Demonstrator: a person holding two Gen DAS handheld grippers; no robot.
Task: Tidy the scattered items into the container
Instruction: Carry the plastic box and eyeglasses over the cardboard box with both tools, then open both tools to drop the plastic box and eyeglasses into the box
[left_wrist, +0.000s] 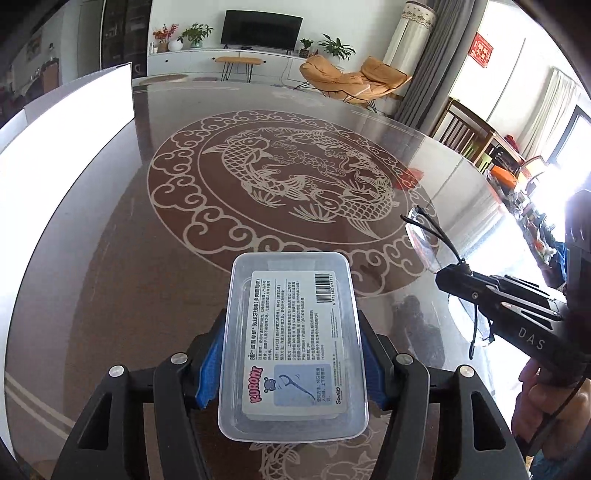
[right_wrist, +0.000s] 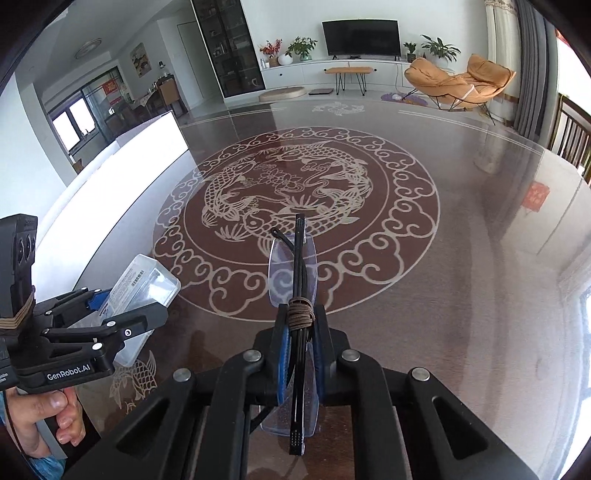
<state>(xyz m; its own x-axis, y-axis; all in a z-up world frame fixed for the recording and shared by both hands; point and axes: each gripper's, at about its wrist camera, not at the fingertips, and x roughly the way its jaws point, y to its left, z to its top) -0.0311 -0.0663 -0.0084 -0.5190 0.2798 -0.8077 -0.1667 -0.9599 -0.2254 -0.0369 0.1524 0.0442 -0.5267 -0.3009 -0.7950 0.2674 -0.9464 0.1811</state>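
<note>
left gripper (left_wrist: 291, 354) clamps the clear floss pick box (left_wrist: 293, 343) by its long sides above the table (left_wrist: 110, 258); light, slick plastic. right gripper (right_wrist: 300, 343) pinches the folded glasses (right_wrist: 295, 280) (fragile lenses, so grip the temples).

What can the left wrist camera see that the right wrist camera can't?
Only the left wrist view shows the clear box's printed label face-on, with a pink logo, a barcode and a toothpick drawing. Only the right wrist view shows the brown cord wound around the folded glasses and a tall dark cabinet. Both show the fish-patterned table, the TV, the orange chairs, and both grippers, left and right.
</note>
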